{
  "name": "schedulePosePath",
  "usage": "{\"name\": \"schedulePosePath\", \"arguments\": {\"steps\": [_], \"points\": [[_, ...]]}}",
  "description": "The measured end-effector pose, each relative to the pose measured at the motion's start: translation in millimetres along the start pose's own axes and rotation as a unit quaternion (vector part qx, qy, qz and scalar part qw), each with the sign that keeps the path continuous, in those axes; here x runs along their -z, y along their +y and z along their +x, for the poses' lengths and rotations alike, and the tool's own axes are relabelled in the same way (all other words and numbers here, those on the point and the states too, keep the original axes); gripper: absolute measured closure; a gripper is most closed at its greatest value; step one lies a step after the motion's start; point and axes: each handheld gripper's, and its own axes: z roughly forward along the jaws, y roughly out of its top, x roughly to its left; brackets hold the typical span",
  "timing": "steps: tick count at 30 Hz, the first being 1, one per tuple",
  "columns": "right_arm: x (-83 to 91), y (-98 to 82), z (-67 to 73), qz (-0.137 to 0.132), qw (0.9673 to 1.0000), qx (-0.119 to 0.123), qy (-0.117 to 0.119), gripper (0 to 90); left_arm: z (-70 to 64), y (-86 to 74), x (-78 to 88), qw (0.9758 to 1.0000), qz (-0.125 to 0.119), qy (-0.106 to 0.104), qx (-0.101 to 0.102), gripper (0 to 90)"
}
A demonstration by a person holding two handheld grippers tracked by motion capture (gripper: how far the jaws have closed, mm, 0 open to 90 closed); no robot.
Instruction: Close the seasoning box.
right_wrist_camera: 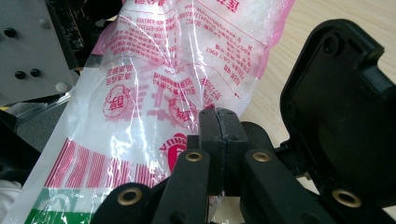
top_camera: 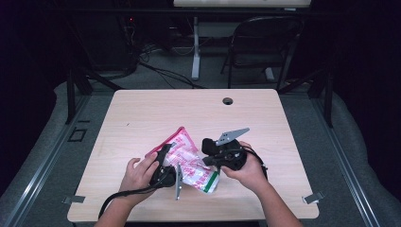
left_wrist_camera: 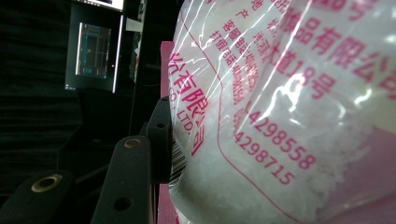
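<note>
The plastic bag (top_camera: 189, 161) sits between both hand-held grippers, just above the counter (top_camera: 142, 113). Left hand-held gripper (top_camera: 165, 163) clamps its body, right hand-held gripper (right_wrist_camera: 218, 116) has pinched its edge tight. I'd keep both grips firm and pull slowly so the film doesn't slip.

Left gripper (left_wrist_camera: 161, 140) is pinching a clear plastic bag (left_wrist_camera: 280, 107) w/ pink print; one black jaw is pressing against the bag's left edge, right by a barcode. White powdery stuff is showing inside. A lit screen (left_wrist_camera: 95, 51) is glowing in the dark bkgd, upper left.
</note>
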Motion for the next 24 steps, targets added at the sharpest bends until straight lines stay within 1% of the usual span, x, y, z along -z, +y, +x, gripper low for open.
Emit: {"name": "schedulePosePath", "arguments": {"steps": [3,7,9,11,13,15,21,24], "points": [[-1.7,-1.4,-0.5,-0.001,1.0,-0.003,-0.001,90.0,-1.4,0.0,-0.9,1.0,-0.001,0.003,-0.004,58.3],[-2.8,-1.4,-0.5,0.005,1.0,0.003,-0.006,90.0,-2.0,0.0,-0.9,1.0,0.002,0.002,-0.007,58.4],[-3.5,-1.8,-0.2,0.004,1.0,0.001,-0.008,90.0,-2.6,-0.2,-0.7,1.0,0.002,0.001,-0.005,58.4],[-3.8,-2.5,0.0,0.002,1.0,-0.002,-0.007,90.0,-2.4,0.1,-0.2,0.9999,0.002,0.006,-0.009,58.4],[-4.2,-3.0,-0.6,0.004,1.0,-0.001,-0.006,90.0,-2.4,0.4,0.0,0.9999,0.001,0.006,-0.013,58.5],[-4.2,-3.6,-1.4,0.008,1.0,0.0,-0.005,90.0,-3.1,0.5,0.2,0.9999,0.003,0.005,-0.012,58.5],[-4.4,-4.6,-1.0,0.004,1.0,-0.004,-0.007,90.0,-3.1,0.8,0.7,0.9999,0.003,0.006,-0.016,58.5],[-3.6,-4.5,0.0,0.003,1.0,-0.002,-0.007,90.0,-2.0,1.1,1.5,0.9997,0.0,0.011,-0.02,58.5]]}}
